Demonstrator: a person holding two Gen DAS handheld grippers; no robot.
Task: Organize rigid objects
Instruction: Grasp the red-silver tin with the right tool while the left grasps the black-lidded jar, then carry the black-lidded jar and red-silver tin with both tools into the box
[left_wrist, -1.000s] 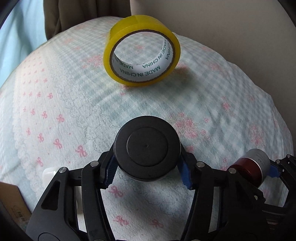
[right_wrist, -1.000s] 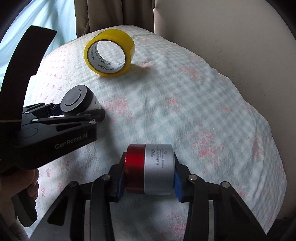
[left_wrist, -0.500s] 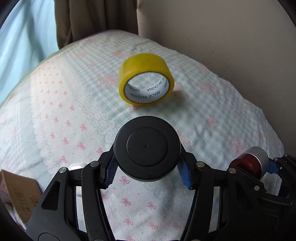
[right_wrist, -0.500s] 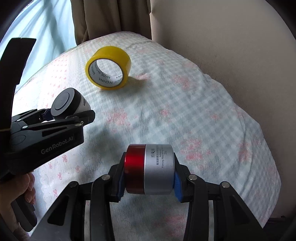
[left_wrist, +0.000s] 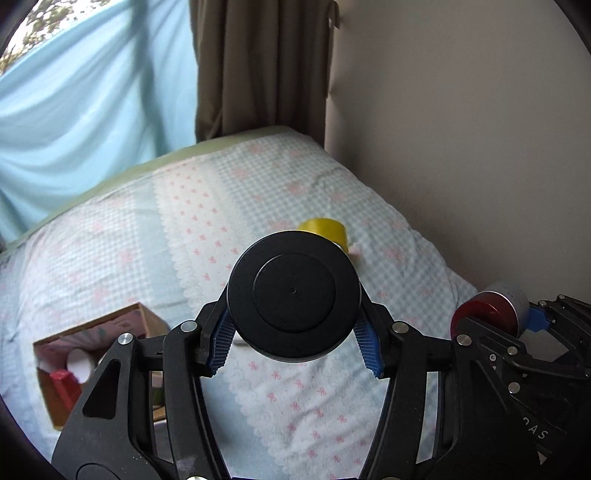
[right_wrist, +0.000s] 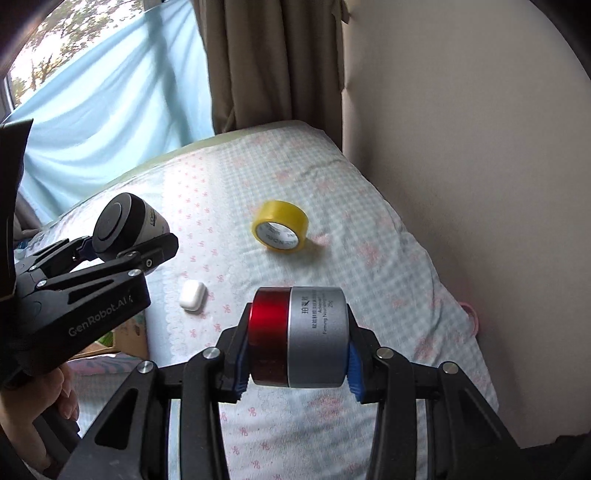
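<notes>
My left gripper is shut on a black-lidded jar and holds it high above the bed; the jar also shows in the right wrist view. My right gripper is shut on a red and silver jar, also lifted; it shows at the right of the left wrist view. A yellow tape roll lies on the bedspread ahead, partly hidden behind the black lid in the left wrist view. A white earbud case lies on the bed.
A cardboard box holding several small items sits at the lower left. A beige wall borders the bed on the right. A brown curtain and a blue curtain hang behind the bed.
Both grippers have risen and pulled back from the tape roll, each keeping its jar. The cardboard box and the earbud case have come into view.
</notes>
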